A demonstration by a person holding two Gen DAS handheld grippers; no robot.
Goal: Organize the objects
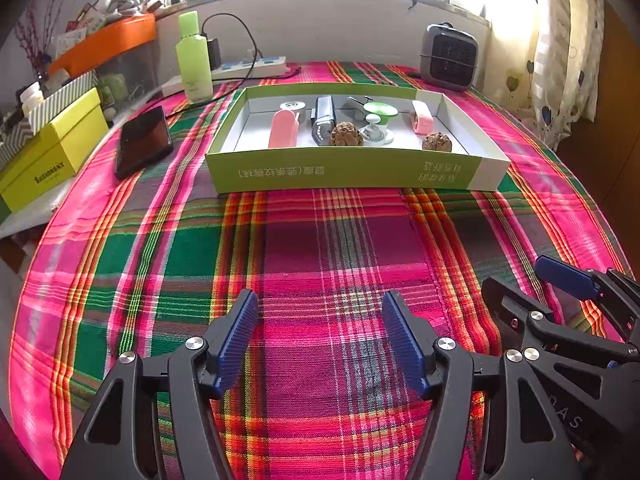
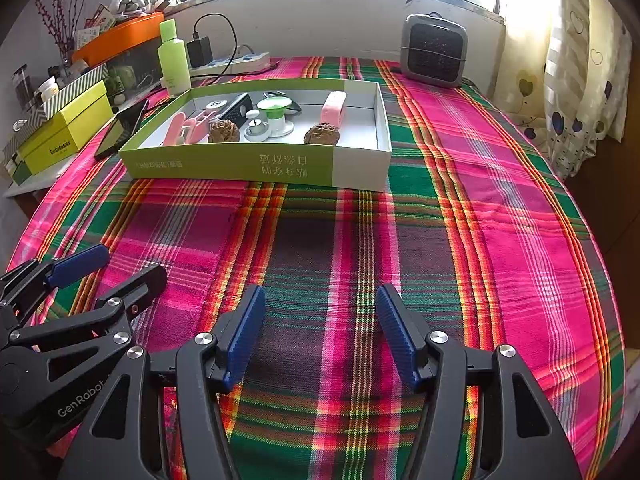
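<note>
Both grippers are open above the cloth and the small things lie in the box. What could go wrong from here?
1. The two walnuts are round and lie loose in the box; open pads may push one away rather than grip it.
2. The things inside crowd together, so reaching for one may knock the green and white piece.
3. The box's near wall stands between the left gripper, the right gripper and the contents; a low reach may shove it.
</note>
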